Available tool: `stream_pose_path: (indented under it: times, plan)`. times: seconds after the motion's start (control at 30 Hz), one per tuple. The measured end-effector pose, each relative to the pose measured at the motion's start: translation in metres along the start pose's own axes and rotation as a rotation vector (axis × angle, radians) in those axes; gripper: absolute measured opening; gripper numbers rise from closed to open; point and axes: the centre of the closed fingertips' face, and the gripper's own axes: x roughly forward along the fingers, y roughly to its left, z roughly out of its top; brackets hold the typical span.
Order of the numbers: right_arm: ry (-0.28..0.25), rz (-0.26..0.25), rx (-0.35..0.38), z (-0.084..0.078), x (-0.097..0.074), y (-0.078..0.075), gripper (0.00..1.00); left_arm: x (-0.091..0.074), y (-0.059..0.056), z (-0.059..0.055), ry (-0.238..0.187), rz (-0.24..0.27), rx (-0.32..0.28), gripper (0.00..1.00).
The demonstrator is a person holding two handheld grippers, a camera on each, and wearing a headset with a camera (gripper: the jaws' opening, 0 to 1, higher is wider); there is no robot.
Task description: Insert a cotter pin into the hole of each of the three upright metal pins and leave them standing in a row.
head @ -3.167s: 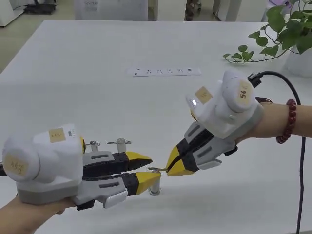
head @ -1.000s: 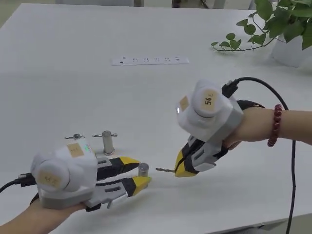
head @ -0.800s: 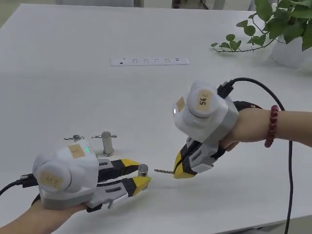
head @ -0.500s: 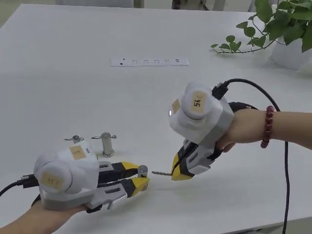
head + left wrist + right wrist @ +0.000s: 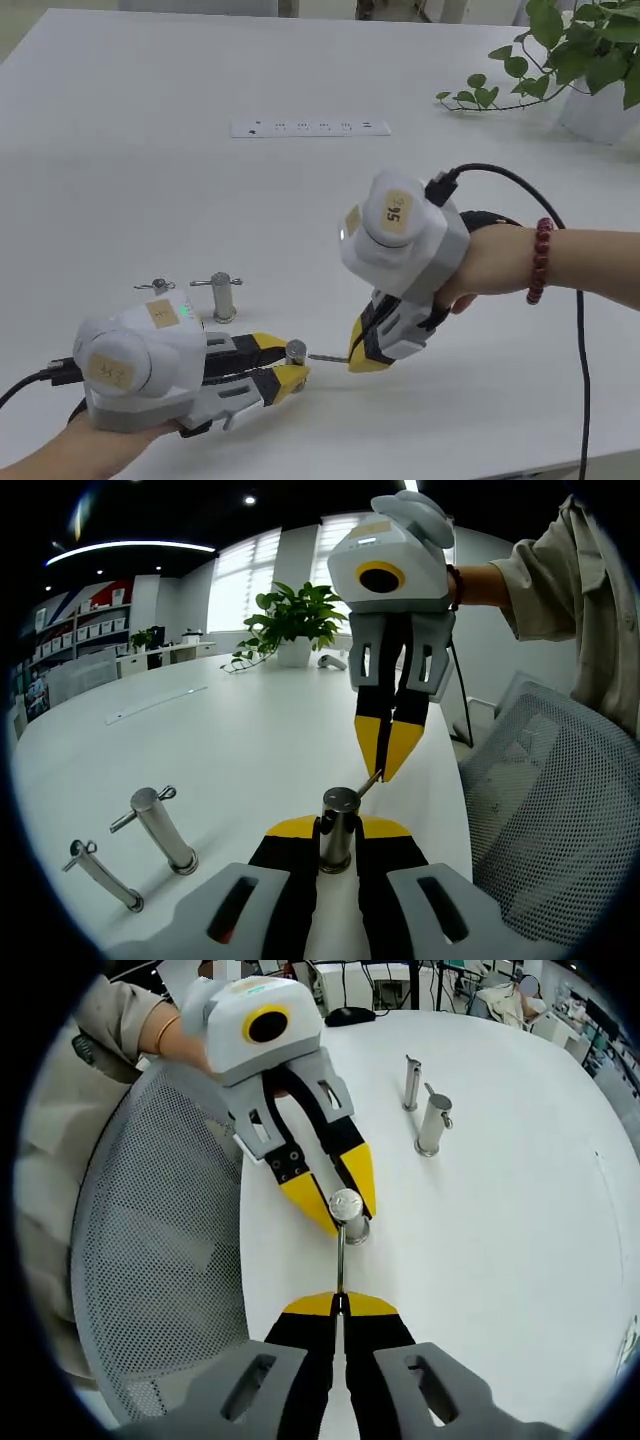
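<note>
Since half a second ago my right gripper [image 5: 358, 362] has carried the cotter pin [image 5: 328, 357] leftward. Its tip now meets the third metal pin [image 5: 296, 351] just under the head, though I cannot tell whether it has entered the hole. My right jaws are pinched tight on the cotter pin's other end. My left gripper [image 5: 291, 362] still clamps that metal pin upright on the table [image 5: 150, 180], its jaws flanking the pin and leaving the right side exposed. Farther left stand the second metal pin [image 5: 222, 297] and the first metal pin [image 5: 157, 288], each already crossed by its own cotter pin. A power strip [image 5: 310, 128] lies far off and a plant [image 5: 585, 45] is at far right.
</note>
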Motion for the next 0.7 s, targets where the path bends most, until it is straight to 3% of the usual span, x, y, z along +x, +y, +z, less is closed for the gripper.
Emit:
stream_pose_path:
  times: [0.6, 0.7]
  plan:
    - [0.005, 0.008, 0.007, 0.0028, -0.0011, -0.0012, 0.02, 0.0021, 0.0004, -0.0012, -0.005, 0.011, -0.008, 0.12]
    - [-0.018, 0.020, 0.032, 0.0064, -0.0037, 0.0004, 0.02, 0.0028, 0.0006, -0.0022, -0.003, 0.012, -0.010, 0.12]
